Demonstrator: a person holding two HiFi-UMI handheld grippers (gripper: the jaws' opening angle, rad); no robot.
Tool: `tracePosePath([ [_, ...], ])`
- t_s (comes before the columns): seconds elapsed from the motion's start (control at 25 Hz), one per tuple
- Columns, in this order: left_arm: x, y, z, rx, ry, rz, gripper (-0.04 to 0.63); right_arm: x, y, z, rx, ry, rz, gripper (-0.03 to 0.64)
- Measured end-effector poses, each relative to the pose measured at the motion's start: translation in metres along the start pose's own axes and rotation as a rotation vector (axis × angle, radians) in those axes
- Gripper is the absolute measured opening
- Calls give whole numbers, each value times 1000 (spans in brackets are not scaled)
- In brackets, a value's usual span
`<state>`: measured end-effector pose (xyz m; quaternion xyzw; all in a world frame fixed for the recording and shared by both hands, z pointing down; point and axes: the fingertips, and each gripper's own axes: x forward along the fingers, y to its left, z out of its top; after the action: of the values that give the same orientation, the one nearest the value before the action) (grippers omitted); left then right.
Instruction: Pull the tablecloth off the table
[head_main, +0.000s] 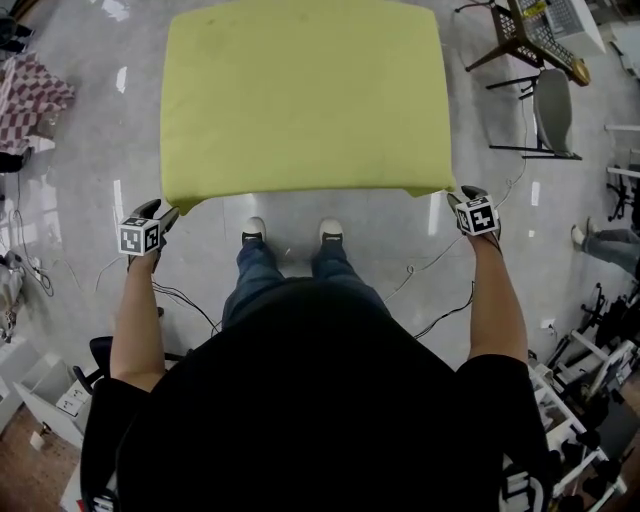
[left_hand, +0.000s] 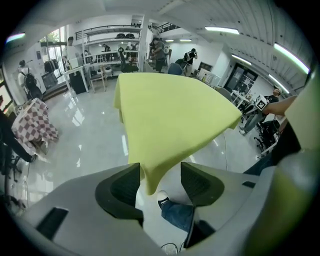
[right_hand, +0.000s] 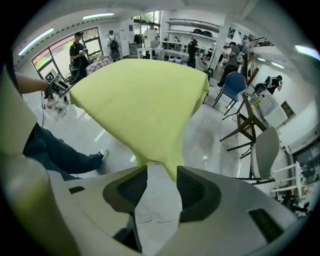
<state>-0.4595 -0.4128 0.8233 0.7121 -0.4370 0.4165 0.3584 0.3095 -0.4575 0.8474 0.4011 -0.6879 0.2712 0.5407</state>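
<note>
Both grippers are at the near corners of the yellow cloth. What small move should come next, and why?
Probably close both: a tablecloth corner hangs between the open fingers of the left gripper and of the right gripper, not yet clamped.

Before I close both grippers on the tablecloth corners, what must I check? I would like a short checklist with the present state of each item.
1. Left gripper jaws apart: ok.
2. Left corner of the tablecloth hangs between them: ok.
3. Right gripper jaws apart: ok.
4. Right corner deep enough between its jaws: cannot tell, only the tip reaches in.
5. Nothing standing on the tablecloth: ok.
</note>
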Motion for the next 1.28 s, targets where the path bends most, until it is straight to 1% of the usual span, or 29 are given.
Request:
tracePosePath([
  [0.12,22,1,-21,52,80,-1,287,20,-6,-13,-2,54,-1,202],
  [0.16,27,5,-26,56,95,1,291,25,-5,-15,-1,65,0,204],
  [0.36,45,27,-34,39,96,34,319,53,0,-7,-5,77,10,222],
  [0.44,51,29,-33,35,96,38,322,61,2,0,-25,72,14,229],
  [0.56,66,24,-24,33,92,47,322,70,-7,2,-51,59,12,229],
  [0.72,83,20,-22,83,123,43,331,78,-11,0,-78,65,15,229],
  [0.84,91,22,-16,108,133,45,330,87,-10,5,-121,74,25,228],
  [0.88,94,24,-15,119,137,55,314,90,-10,6,-137,74,25,226],
  [0.96,97,30,-17,131,139,77,245,93,-9,8,-167,73,23,202],
  [1.04,94,33,-18,128,142,87,182,94,-7,7,-183,75,23,152],
  [1.12,92,36,-18,123,141,97,118,93,-7,6,-176,70,12,70],
  [1.16,92,35,-17,120,138,98,101,93,-8,6,-165,64,5,43],
  [1.28,91,34,-19,137,149,118,51,93,-9,5,-117,38,-7,20],
])
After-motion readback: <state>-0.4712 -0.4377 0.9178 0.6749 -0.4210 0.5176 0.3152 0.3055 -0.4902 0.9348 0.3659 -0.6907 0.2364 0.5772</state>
